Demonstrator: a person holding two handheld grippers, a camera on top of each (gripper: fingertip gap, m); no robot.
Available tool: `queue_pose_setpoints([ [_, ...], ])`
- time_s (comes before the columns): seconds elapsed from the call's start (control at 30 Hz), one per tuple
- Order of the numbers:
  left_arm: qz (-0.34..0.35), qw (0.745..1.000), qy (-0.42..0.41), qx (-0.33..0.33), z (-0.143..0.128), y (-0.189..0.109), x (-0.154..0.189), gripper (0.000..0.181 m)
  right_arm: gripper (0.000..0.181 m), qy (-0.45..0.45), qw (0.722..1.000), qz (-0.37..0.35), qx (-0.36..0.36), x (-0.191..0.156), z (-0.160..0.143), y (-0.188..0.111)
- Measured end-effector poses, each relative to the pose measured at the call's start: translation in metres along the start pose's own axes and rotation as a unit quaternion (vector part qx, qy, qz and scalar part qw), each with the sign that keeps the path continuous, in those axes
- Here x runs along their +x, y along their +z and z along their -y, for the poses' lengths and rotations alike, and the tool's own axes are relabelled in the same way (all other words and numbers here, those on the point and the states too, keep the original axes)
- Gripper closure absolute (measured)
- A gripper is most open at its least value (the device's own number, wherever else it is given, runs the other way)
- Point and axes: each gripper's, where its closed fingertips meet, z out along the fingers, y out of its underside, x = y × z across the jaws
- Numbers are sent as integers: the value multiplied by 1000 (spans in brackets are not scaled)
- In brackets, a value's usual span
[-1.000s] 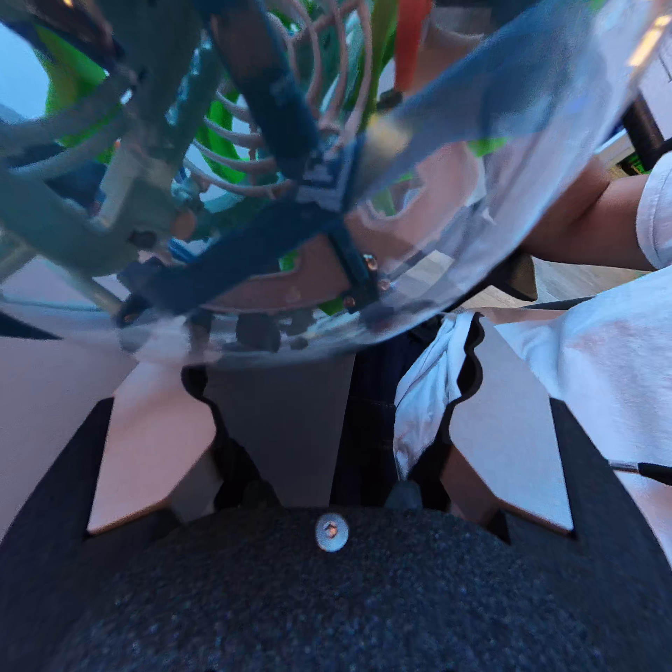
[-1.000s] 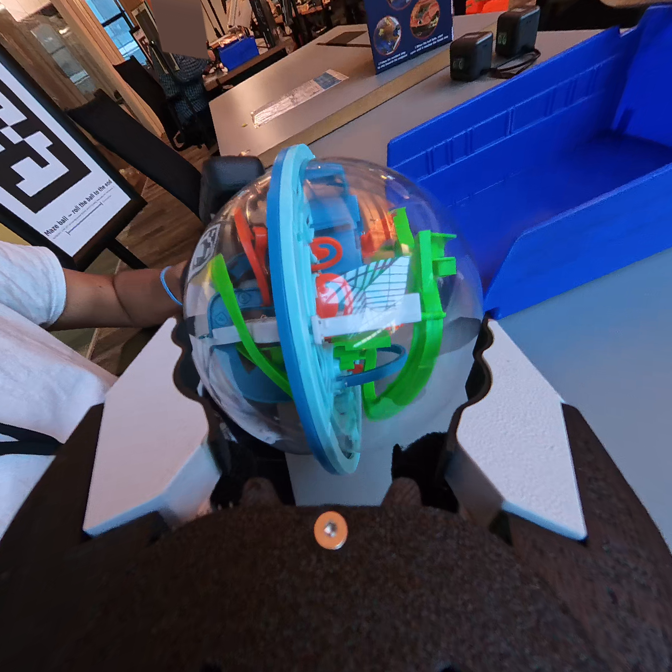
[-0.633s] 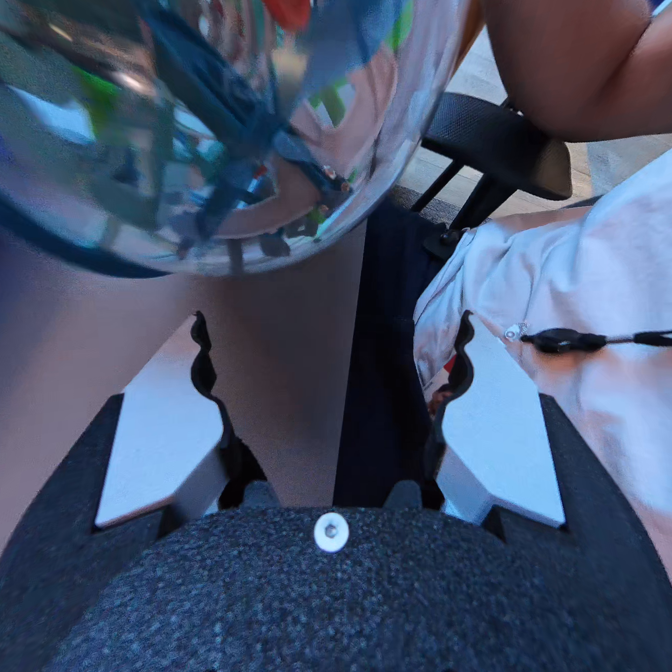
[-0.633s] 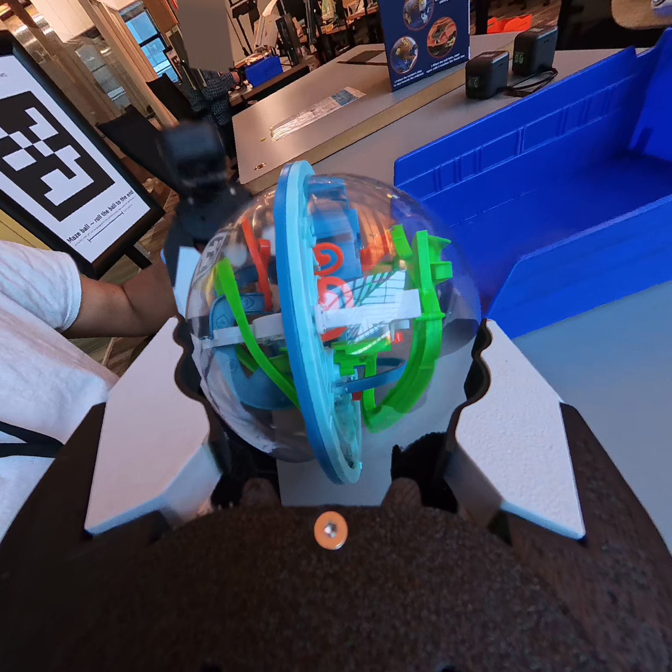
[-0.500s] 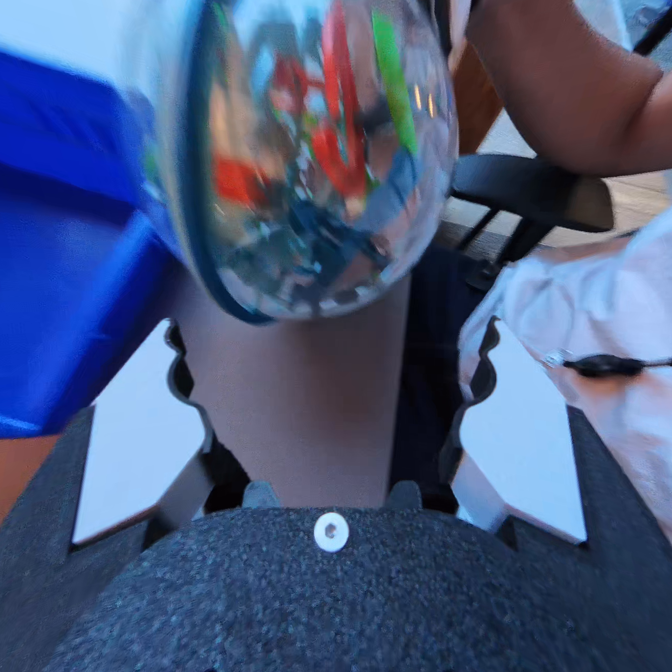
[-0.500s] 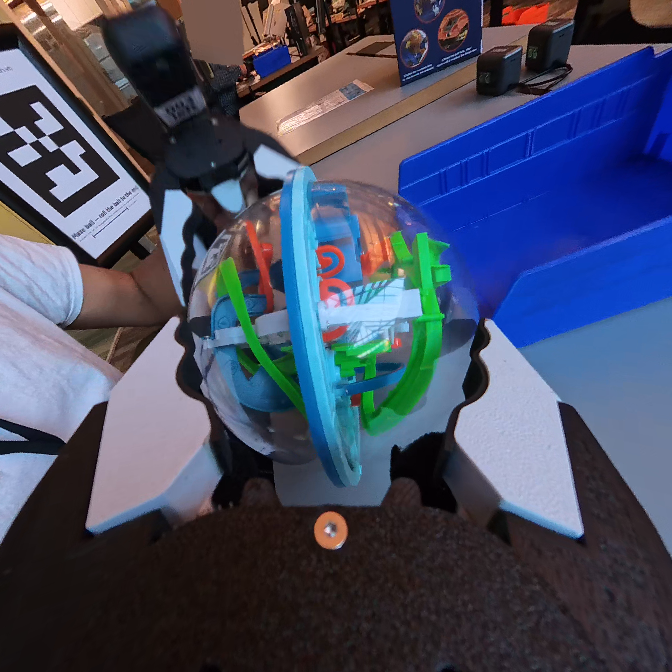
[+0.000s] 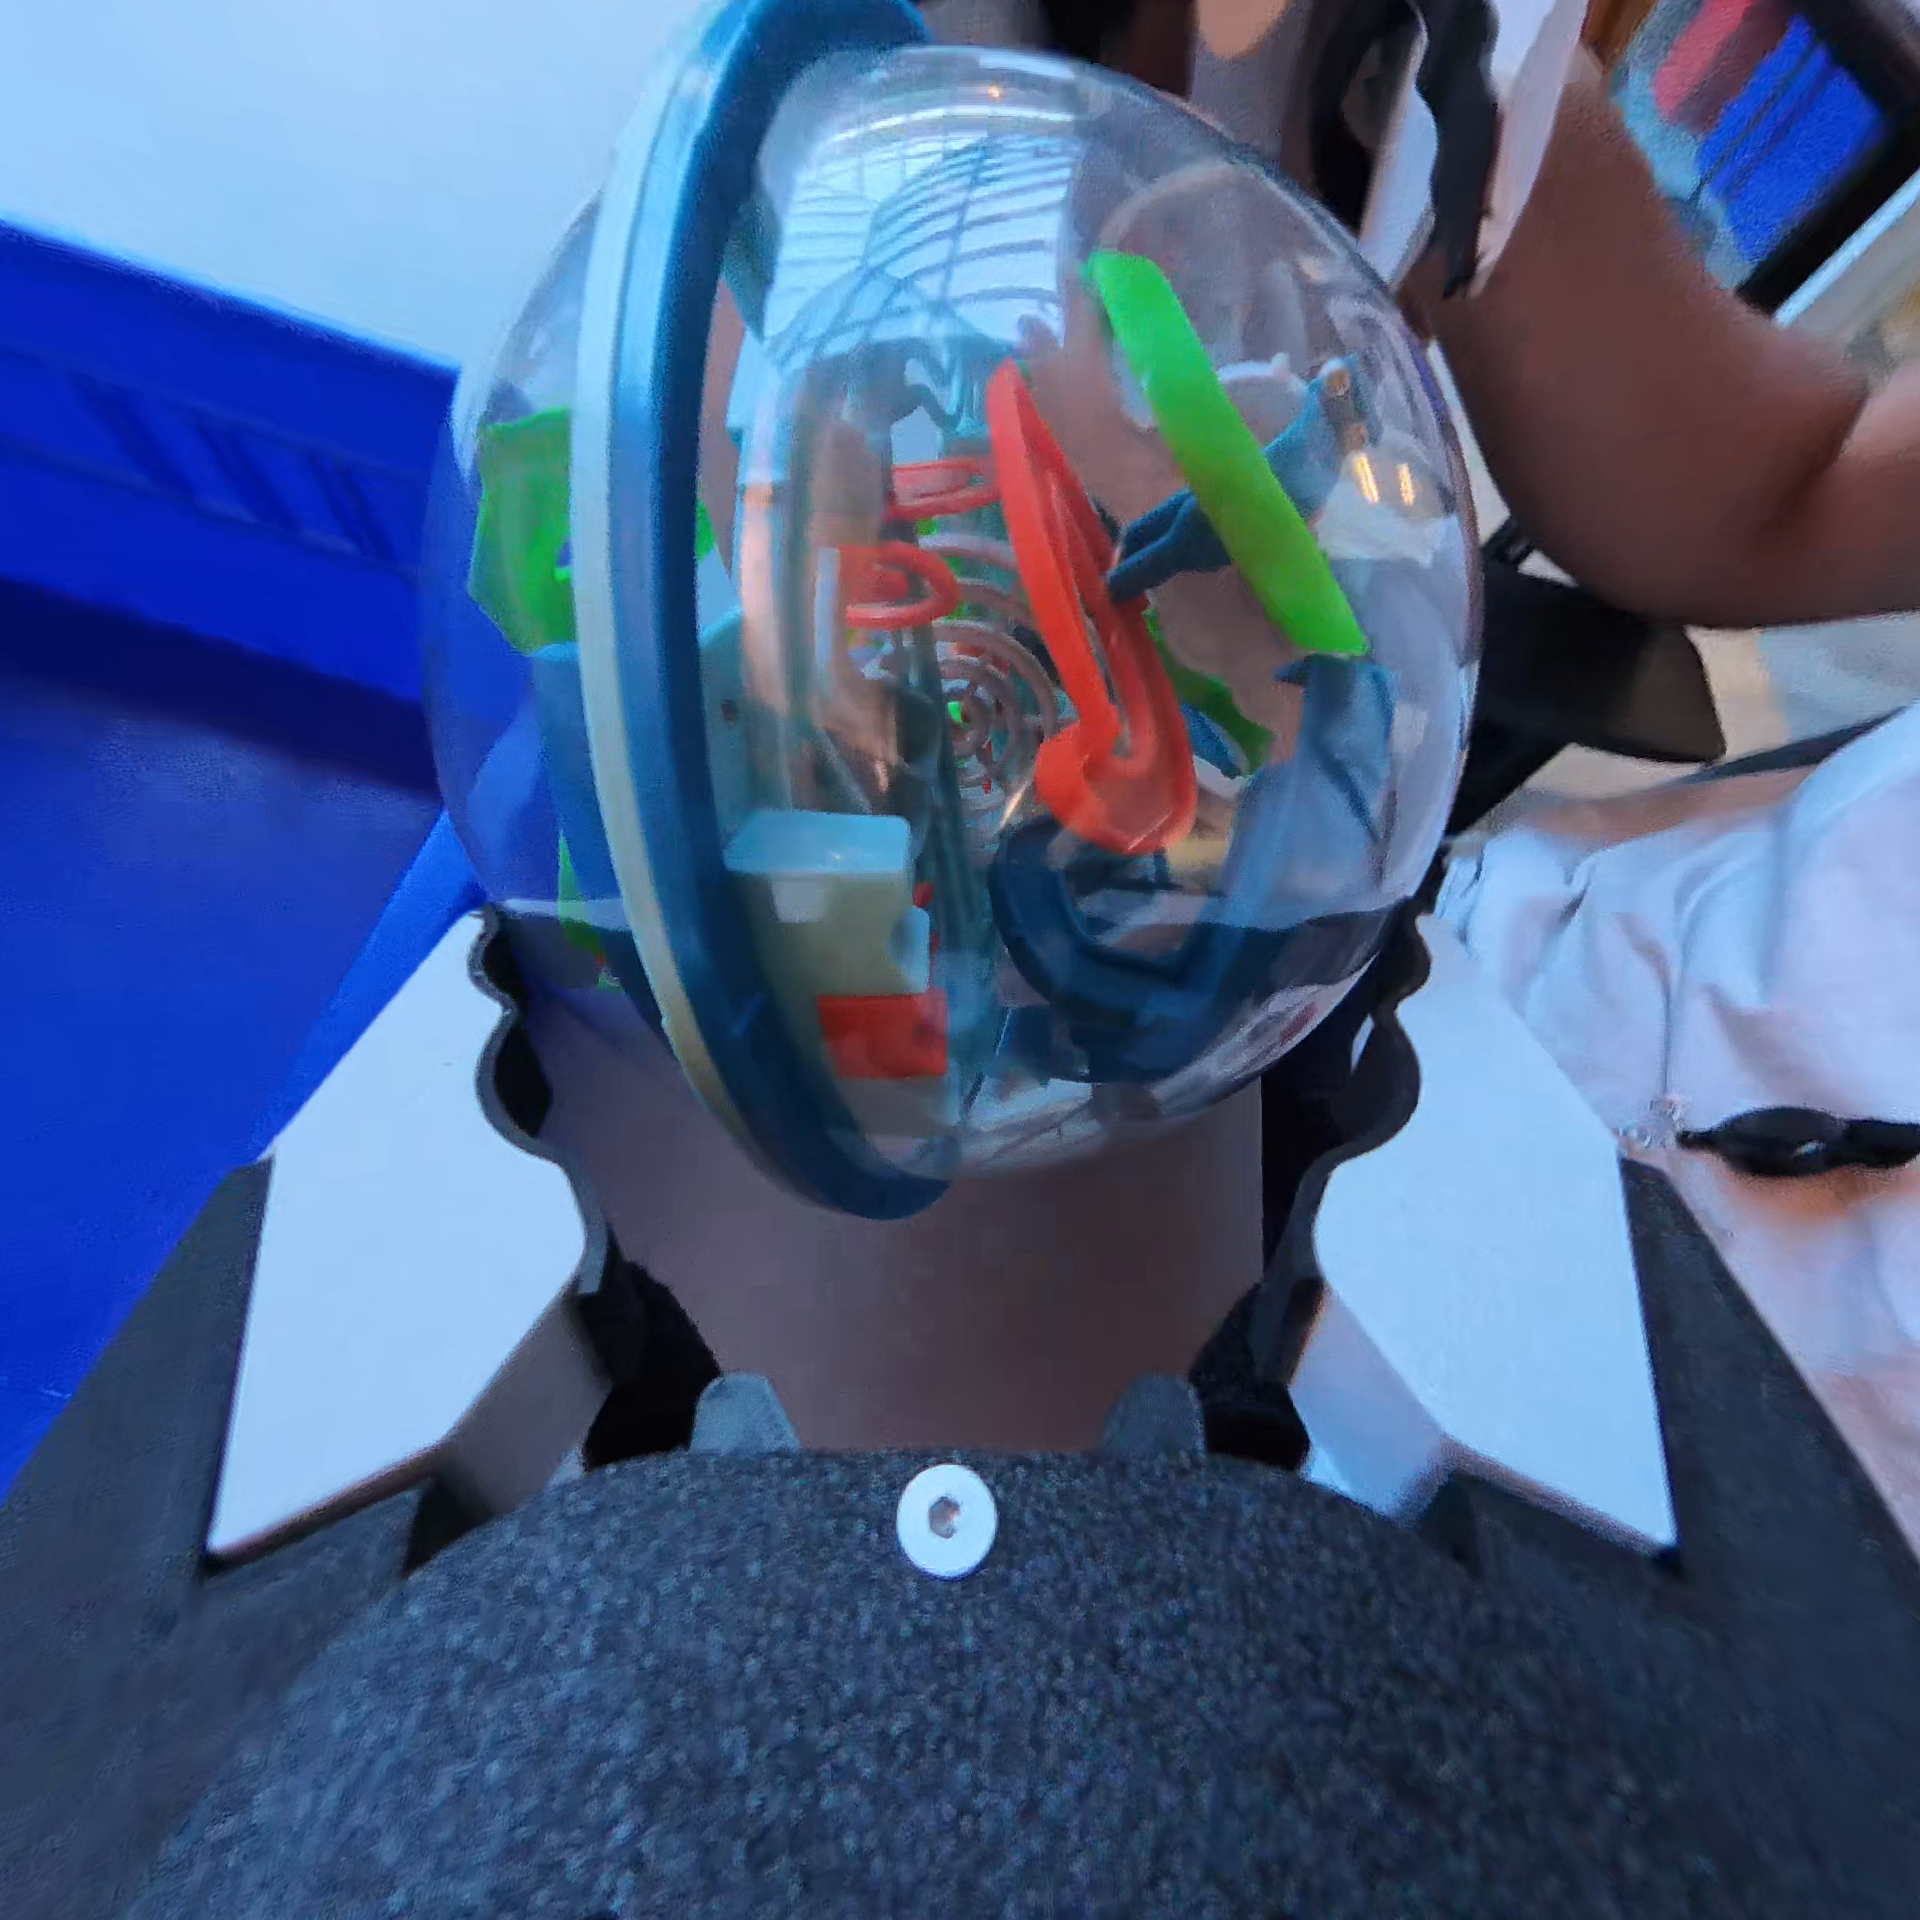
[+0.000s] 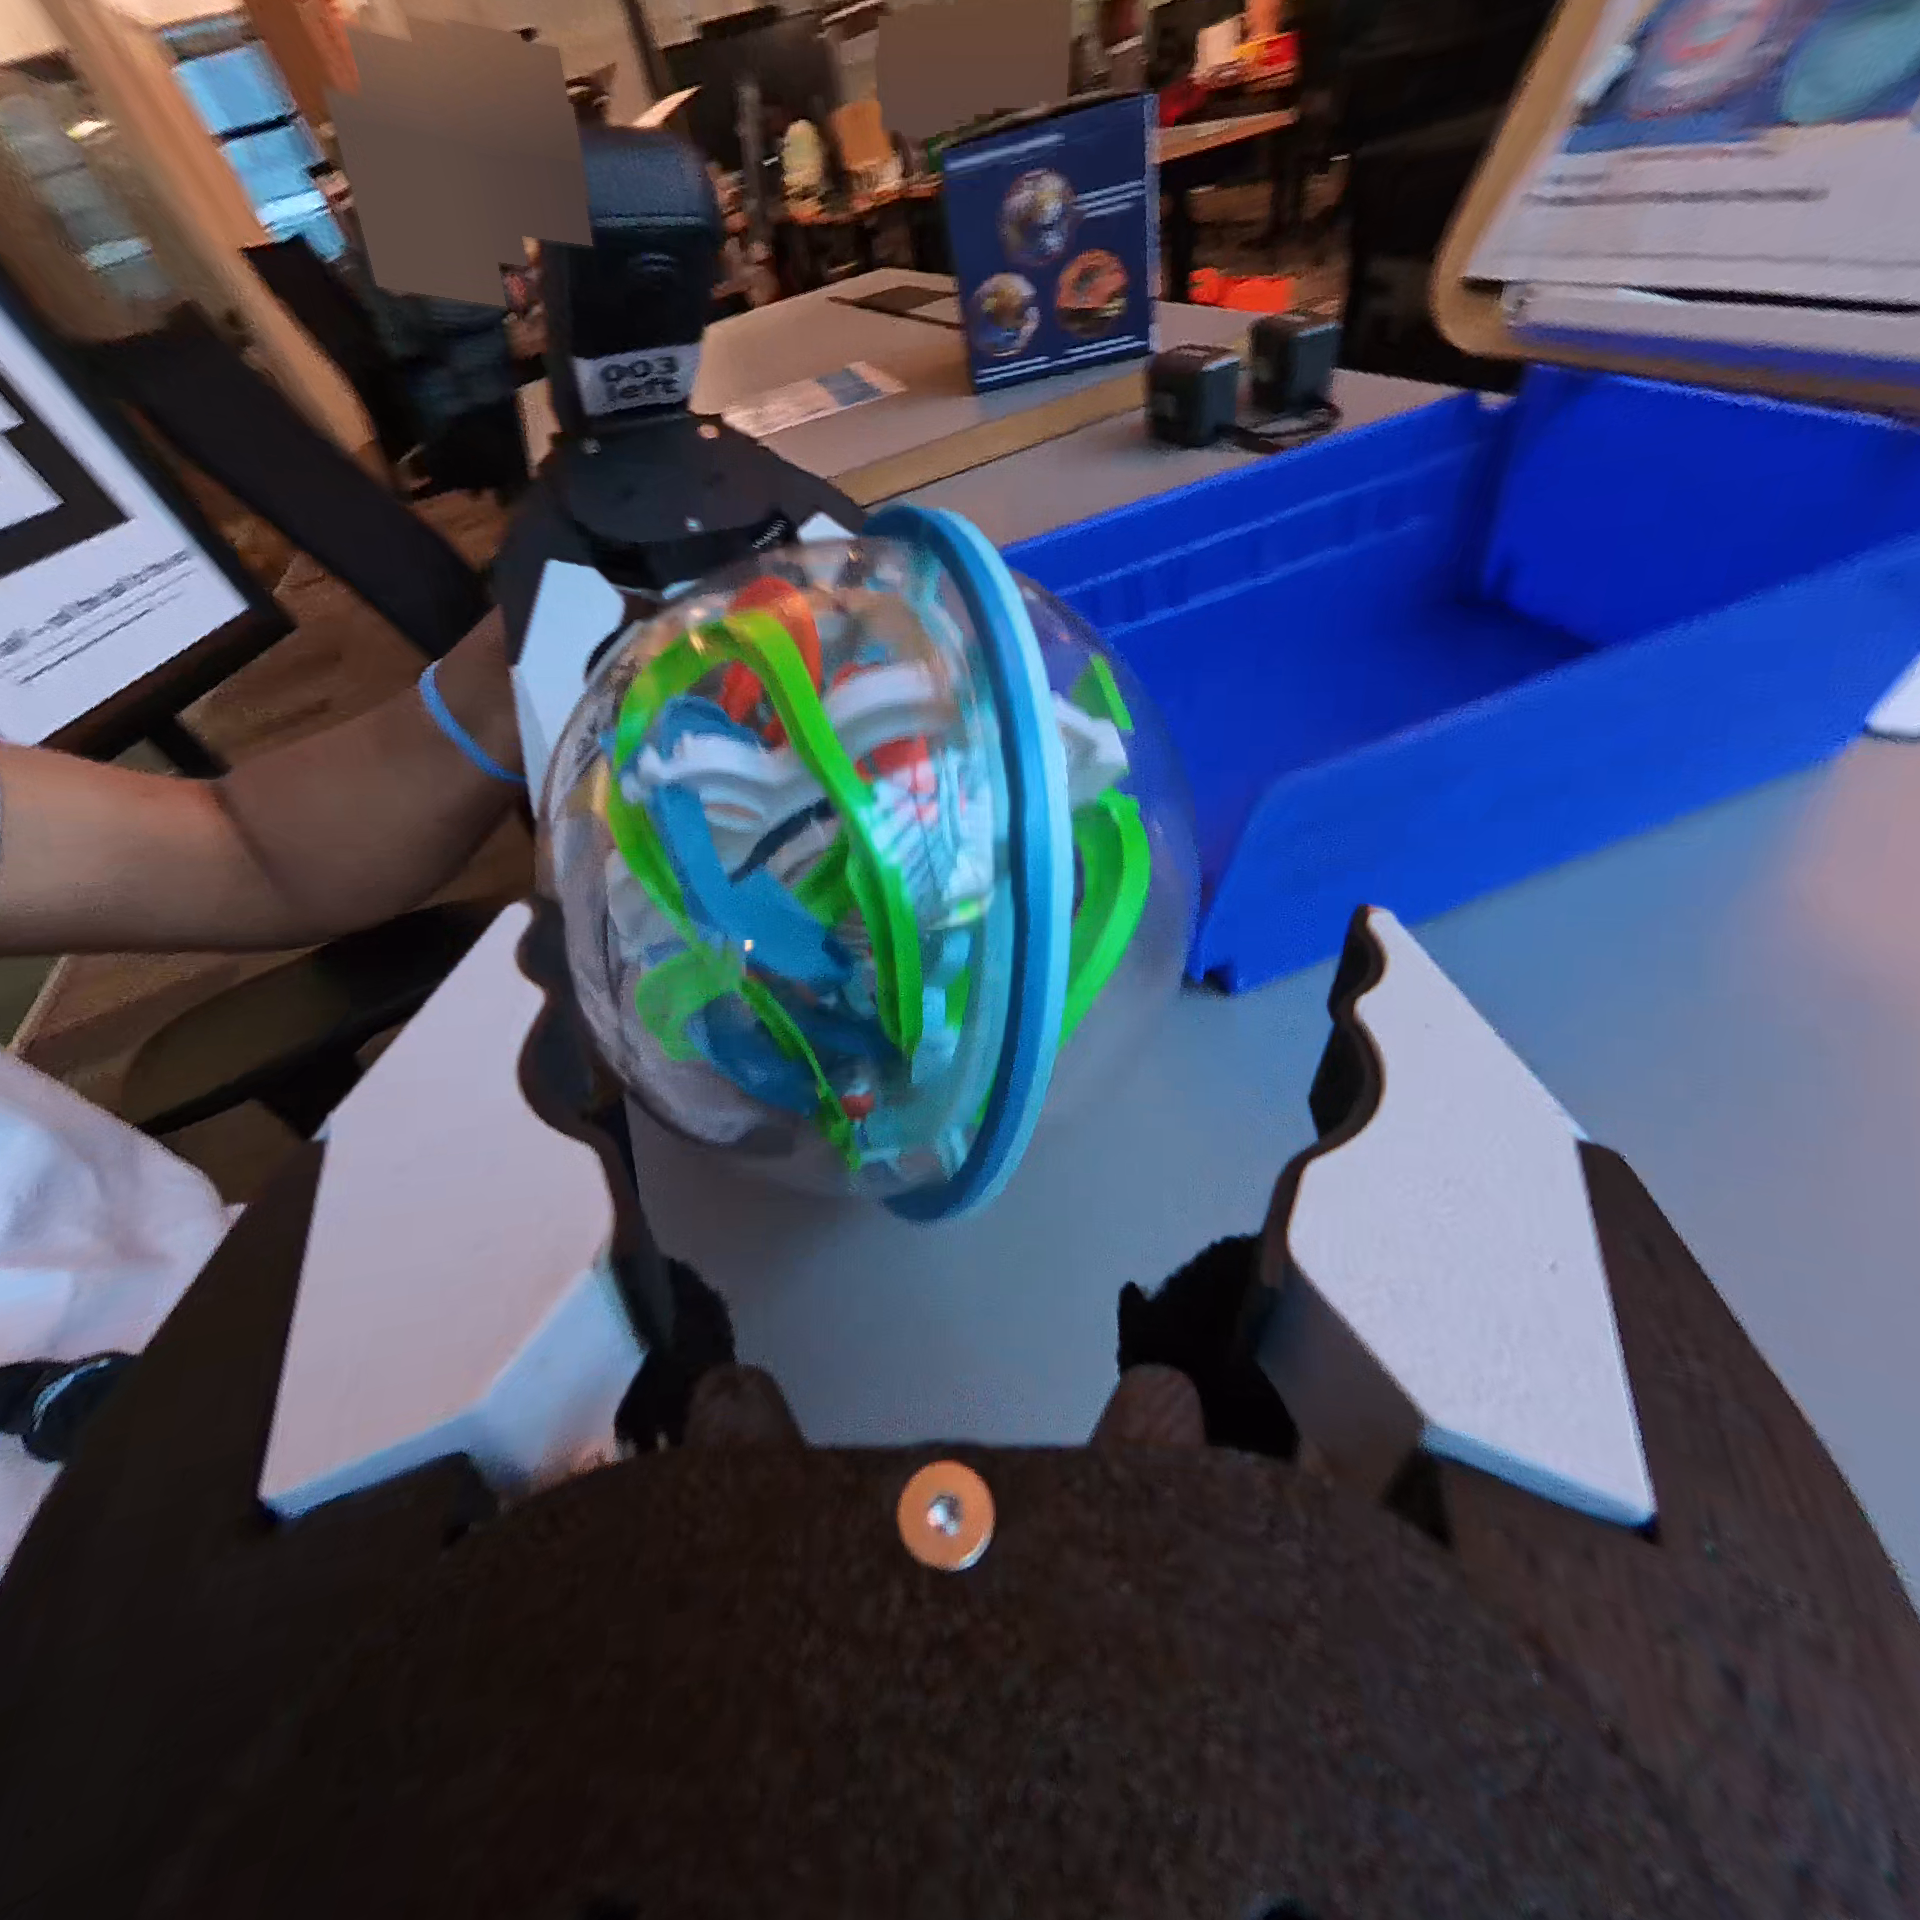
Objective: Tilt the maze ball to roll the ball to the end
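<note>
Two grippers are on the scene, and the hold has changed hands. A second ago the right gripper (image 8: 951,935) clamped the maze ball (image 7: 1039,623) and the left wrist view had it blurred close overhead. Now the left gripper (image 7: 940,987) is clamped on it at the fingertips. The right gripper's jaws stand apart, with a clear gap between the ball and its right finger; contact on its left finger is hard to tell. The ball has also turned: its blue ring (image 8: 1029,831) leaned left at the top in the right wrist view and now leans right. In that view the left gripper sits far behind the ball, fingers down over it.

The maze ball is a clear shell holding green, blue, orange and white tracks. The small ball inside cannot be picked out. It is held above the grey table (image 8: 1662,1039), between the two grippers. A blue bin (image 8: 1455,707) stands just to the far right of it, and only the bin's blue walls and floor show. A tan board with a printed sheet (image 8: 1714,208) hangs over the bin's far right corner.

A forearm with a blue wristband (image 8: 260,831) reaches in from the left, with white cloth (image 8: 83,1226) at the near left. A black-framed sign (image 8: 104,582) stands far left. On a far table are a dark blue card (image 8: 1049,239) and two small black boxes (image 8: 1195,395). The room behind is dim and blurred.
</note>
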Motion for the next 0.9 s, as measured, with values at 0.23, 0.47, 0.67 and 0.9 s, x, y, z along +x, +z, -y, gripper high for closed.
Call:
queue_pose_setpoints([
  [0.23, 45, 997, -43, 54, -9, 2, 7, 28, 30, 41, 998, -35, -25, -31, -73, 15],
  [0.47, 44, 992, -77, 85, -14, 11, 21, 29, 28, 51, 998, -25, -42, -38, -78, 41],
  [0.67, 1, 990, -109, 94, -16, 18, 28, 30, 28, 18, 995, -50, -83, -37, -61, 31],
  [0.9, -12, 986, -125, 111, -11, 14, 29, 31, 28, 35, 993, -53, -100, -40, -55, 30],
])
